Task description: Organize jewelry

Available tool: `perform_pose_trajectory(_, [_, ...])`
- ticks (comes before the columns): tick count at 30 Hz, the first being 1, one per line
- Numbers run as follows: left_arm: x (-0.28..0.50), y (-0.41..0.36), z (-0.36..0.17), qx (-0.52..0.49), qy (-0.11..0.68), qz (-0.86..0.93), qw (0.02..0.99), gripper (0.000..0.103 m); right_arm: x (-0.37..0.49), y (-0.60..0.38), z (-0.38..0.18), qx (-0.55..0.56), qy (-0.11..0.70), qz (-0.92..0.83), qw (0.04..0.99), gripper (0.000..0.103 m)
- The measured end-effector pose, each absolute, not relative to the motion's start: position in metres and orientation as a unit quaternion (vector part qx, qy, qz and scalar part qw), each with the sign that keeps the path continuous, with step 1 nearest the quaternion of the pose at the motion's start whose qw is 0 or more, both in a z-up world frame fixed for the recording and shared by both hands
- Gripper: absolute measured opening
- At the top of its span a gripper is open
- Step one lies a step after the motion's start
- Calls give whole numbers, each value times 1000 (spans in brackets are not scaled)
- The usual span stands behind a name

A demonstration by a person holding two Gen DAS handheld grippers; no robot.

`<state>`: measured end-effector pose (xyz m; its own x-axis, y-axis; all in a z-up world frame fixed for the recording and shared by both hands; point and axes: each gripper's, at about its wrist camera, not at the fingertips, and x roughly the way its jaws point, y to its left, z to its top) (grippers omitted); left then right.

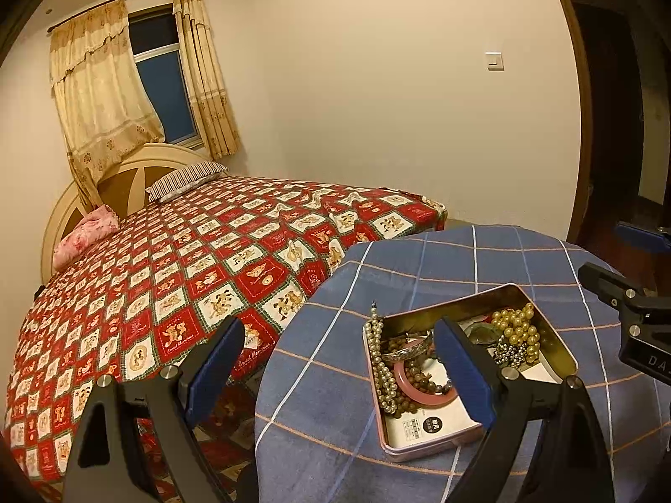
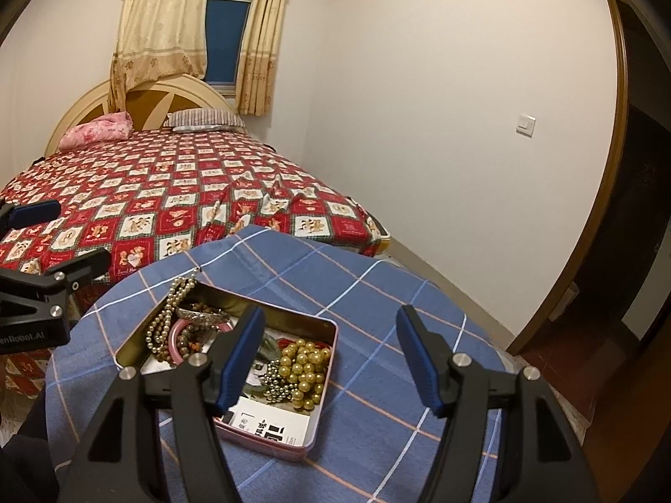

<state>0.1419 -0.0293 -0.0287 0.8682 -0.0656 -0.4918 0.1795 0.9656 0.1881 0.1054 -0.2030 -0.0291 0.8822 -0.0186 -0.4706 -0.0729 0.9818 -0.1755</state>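
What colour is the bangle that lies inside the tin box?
The bangle is pink, lying among beads in the tin box; the left wrist view shows it best.

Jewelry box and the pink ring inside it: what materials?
Rectangular pink jewelry box: likely tin-plate metal; thin rolled rim, shiny gold-toned inner wall, pink painted outside. Pink round bangle: smooth, glossy and opaque, probably plastic or resin, though stone or glass can't be ruled out.
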Motion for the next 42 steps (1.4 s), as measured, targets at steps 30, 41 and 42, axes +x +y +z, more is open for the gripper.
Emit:
perform_pose_trajectory(30, [139, -34, -27, 113, 251, -66, 959, 92, 104, -204, -29, -92, 241, 14, 966, 73])
perform_pose_trajectory(41, [138, -33, -28, 116, 253, -65, 958, 92, 103, -205, -30, -91, 241, 14, 966, 74])
perform_pose_trajectory(42, [138, -33, -28, 116, 253, -64, 959, 92, 104, -205, -29, -91, 241, 14, 966, 74])
